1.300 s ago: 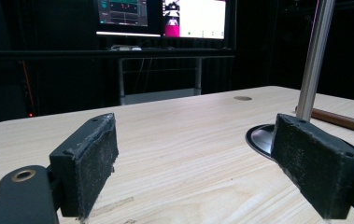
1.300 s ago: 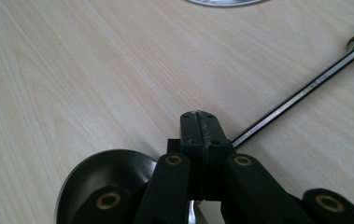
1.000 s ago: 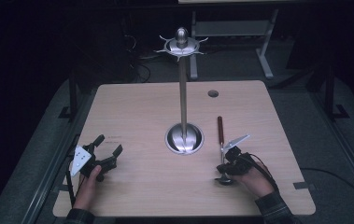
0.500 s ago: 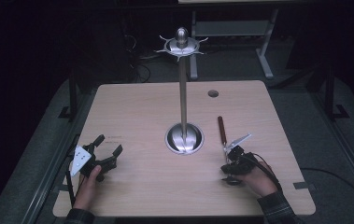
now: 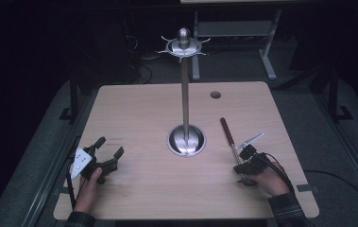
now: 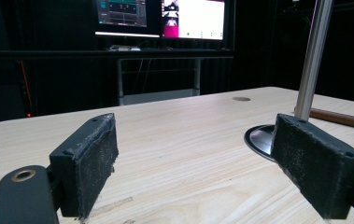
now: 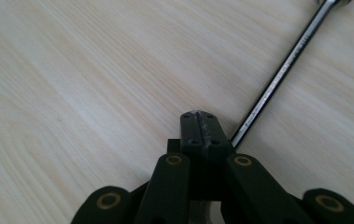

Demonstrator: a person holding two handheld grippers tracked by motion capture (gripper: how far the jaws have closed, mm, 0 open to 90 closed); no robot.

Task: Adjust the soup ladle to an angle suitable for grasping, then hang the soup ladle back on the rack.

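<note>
Left gripper: jaws wide apart, nothing between.
Bench: pale wood.
Metal pole: upright on round base.
Brown handle: lying beyond base.
Monitors: lit, far back.

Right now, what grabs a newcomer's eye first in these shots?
The tall steel stand rising from its round base at the table's middle, topped by a spiked disc. Right of it lies a wooden-handled metal utensil; the right hand-held gripper is shut at its near end, while the left hand-held gripper rests wide open.
</note>
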